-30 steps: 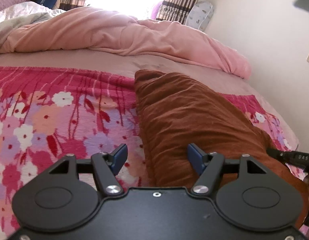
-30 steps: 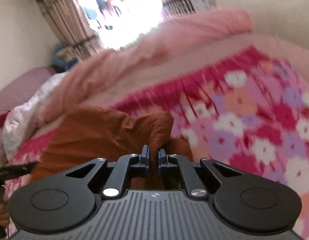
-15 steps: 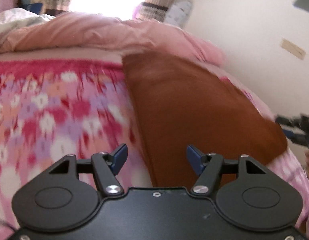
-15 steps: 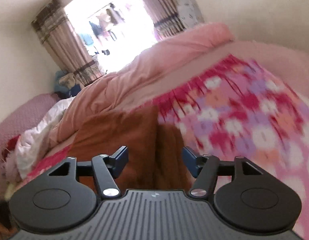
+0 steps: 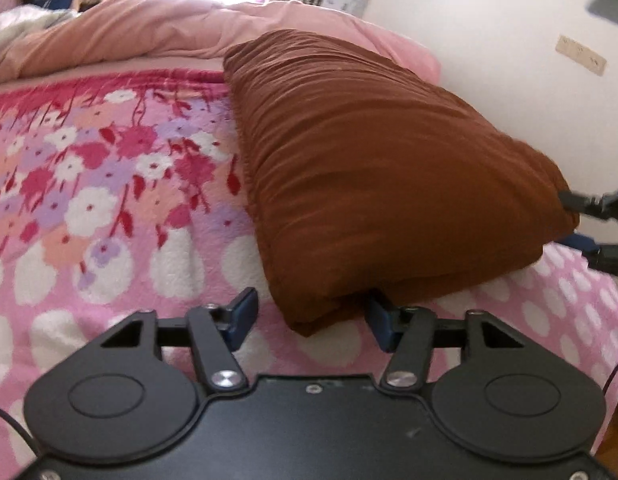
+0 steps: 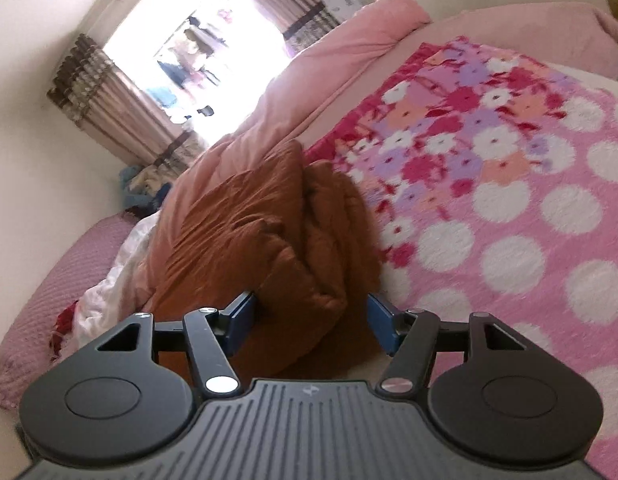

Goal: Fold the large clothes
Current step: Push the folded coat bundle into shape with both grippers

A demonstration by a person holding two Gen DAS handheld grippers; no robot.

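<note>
So a second before this our right gripper was pinched on the brown garment; it had let go, jaws wide with a fold between them, unpressed. That fold looked done. The garment lay bundled on the floral blanket. Our left gripper had been closing, its corner between, not pinched yet.

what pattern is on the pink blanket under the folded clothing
White polka dots and a band of flowers on the pink fleece blanket, clearest in the left wrist view.
</note>
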